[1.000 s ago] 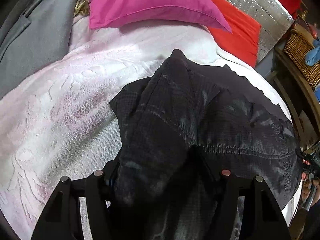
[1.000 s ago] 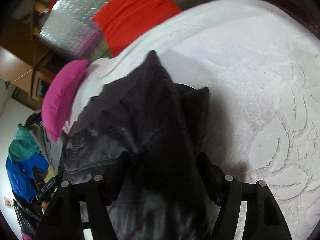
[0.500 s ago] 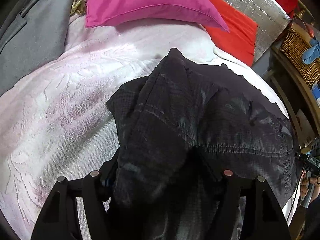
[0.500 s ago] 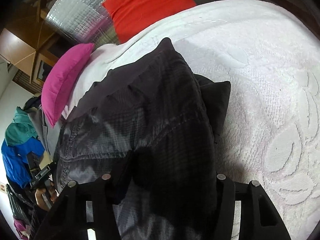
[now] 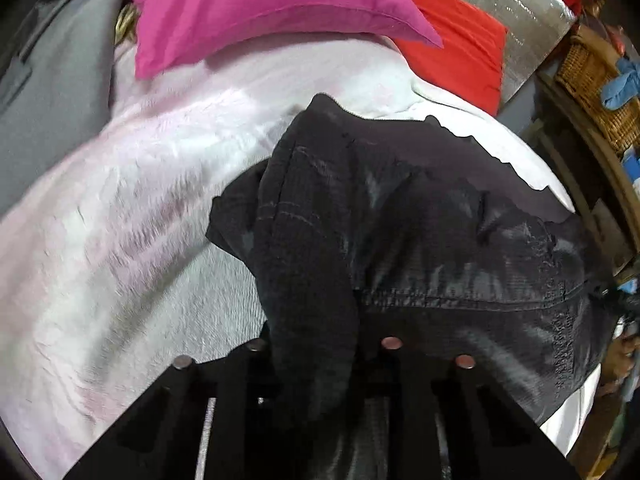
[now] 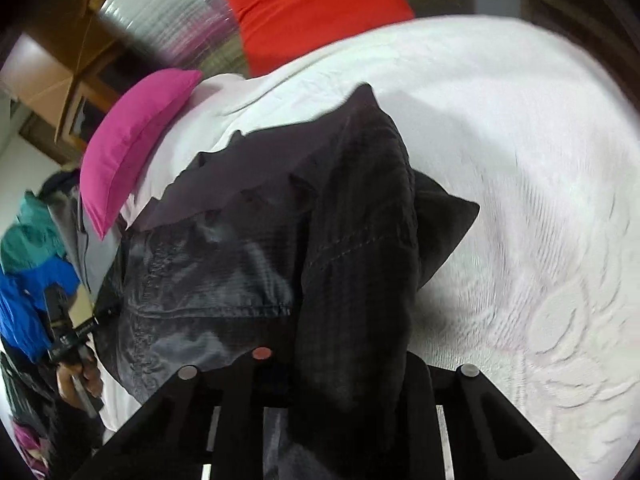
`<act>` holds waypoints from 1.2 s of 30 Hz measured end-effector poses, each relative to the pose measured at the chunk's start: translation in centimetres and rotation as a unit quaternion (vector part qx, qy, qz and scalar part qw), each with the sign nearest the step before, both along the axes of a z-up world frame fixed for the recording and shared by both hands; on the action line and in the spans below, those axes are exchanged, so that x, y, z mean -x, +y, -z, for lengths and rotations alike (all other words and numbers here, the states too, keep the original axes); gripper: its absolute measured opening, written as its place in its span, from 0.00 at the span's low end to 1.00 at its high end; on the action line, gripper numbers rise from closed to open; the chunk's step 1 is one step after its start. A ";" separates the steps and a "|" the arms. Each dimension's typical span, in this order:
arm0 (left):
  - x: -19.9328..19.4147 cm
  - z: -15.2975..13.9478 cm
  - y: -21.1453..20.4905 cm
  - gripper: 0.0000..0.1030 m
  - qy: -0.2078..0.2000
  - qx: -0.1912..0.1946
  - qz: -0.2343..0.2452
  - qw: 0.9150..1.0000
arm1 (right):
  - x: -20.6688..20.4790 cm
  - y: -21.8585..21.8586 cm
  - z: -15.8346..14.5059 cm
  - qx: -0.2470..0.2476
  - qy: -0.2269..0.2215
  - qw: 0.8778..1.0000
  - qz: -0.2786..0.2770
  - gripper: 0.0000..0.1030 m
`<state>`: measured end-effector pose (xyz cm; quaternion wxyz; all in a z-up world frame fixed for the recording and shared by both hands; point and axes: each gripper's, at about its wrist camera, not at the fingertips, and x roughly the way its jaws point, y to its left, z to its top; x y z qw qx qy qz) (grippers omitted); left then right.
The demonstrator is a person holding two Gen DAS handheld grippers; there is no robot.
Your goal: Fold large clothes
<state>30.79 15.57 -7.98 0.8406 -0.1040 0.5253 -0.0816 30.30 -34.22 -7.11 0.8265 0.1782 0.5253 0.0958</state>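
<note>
Black, faintly checked shiny jacket (image 5: 400, 232) lies bunched across the white textured bed (image 5: 120, 240) near its edge. Both left tongs (image 5: 320, 360) and right tongs (image 6: 352, 368), angled downward, are closing, each pinching a fold.

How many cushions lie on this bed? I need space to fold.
2: a pink cushion at the bed's head, and a red cushion beside it against the silver board. Others may be hidden.
</note>
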 end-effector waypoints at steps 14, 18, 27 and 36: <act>14.1 -11.8 -1.3 0.17 -0.139 0.027 0.006 0.990 | 11.3 -1.0 -10.2 0.008 -0.096 0.995 -0.035 0.17; 17.7 -4.0 -2.0 0.18 -0.072 0.041 0.002 0.997 | 15.5 -3.4 -2.0 -0.021 -0.040 0.999 -0.007 0.18; 18.7 -2.0 -0.5 0.39 -0.024 0.055 -0.032 0.998 | 18.4 -7.7 3.3 -0.055 -0.019 0.997 0.059 0.62; 16.2 -5.2 -2.7 0.55 -0.098 -0.026 -0.002 0.995 | 15.1 -8.0 -1.5 -0.004 -0.077 0.995 0.065 0.62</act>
